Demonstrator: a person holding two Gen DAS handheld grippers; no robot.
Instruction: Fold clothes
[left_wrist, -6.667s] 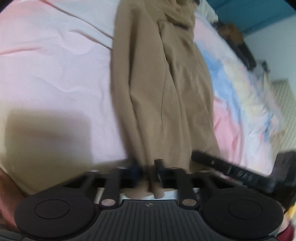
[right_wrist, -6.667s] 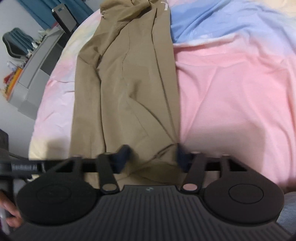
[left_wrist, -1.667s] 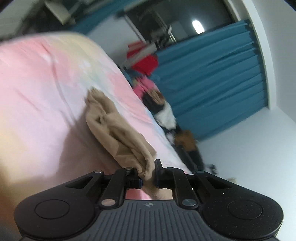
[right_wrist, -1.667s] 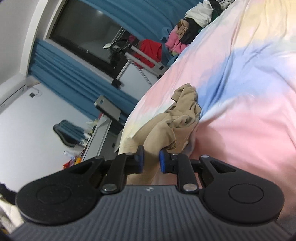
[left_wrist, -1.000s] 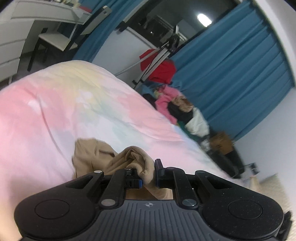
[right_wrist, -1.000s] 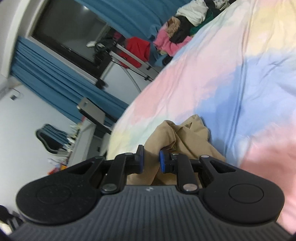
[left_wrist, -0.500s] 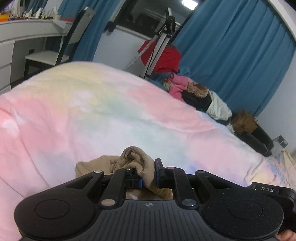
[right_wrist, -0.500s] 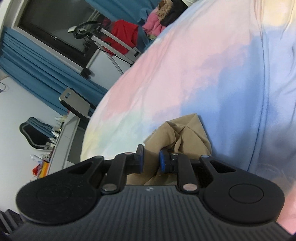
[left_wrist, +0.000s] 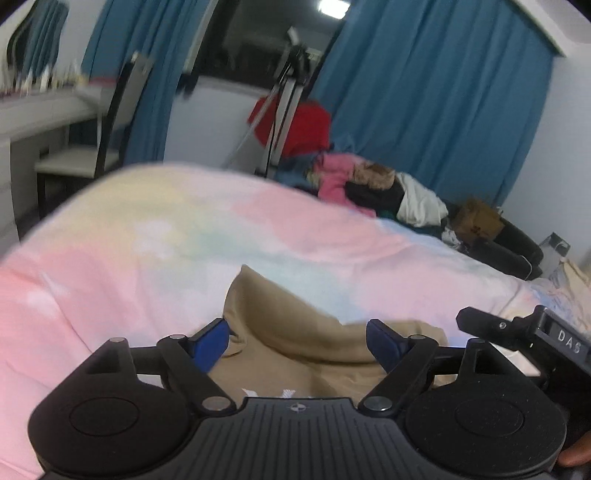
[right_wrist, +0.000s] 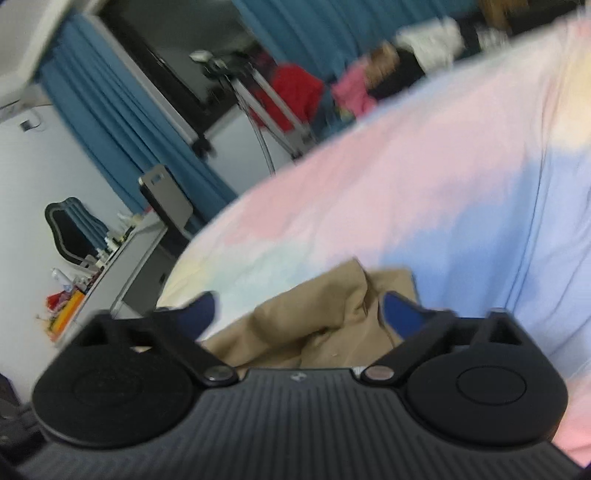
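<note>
The step in hand seems to be the release of the garment (left_wrist: 295, 343) after a fold. To do it well, I think both grippers should let go together and then lift straight away from the cloth, so that no pad drags the top layer and opens the fold again. A pad that catches on the fabric would pull a corner out of place. It may also help to check that the edges lie even before the next fold; from these views only a part of the cloth shows, so I cannot tell how neat the fold is.

The left gripper (left_wrist: 297, 341) is opening, its blue pads spread wide, and the right gripper (right_wrist: 297, 314) is opening too, its pads also far apart. The tan cloth lies between the pads of each gripper, but no pad presses on it.

The garment rests on the bed (left_wrist: 129, 258), which has a pink, yellow and blue cover. On the bed, the cloth is just under both grippers, bunched in soft ridges, with one raised fold pointing toward the far edge of the bed. The right gripper's black body shows near the right side of the cloth in the left view.
</note>
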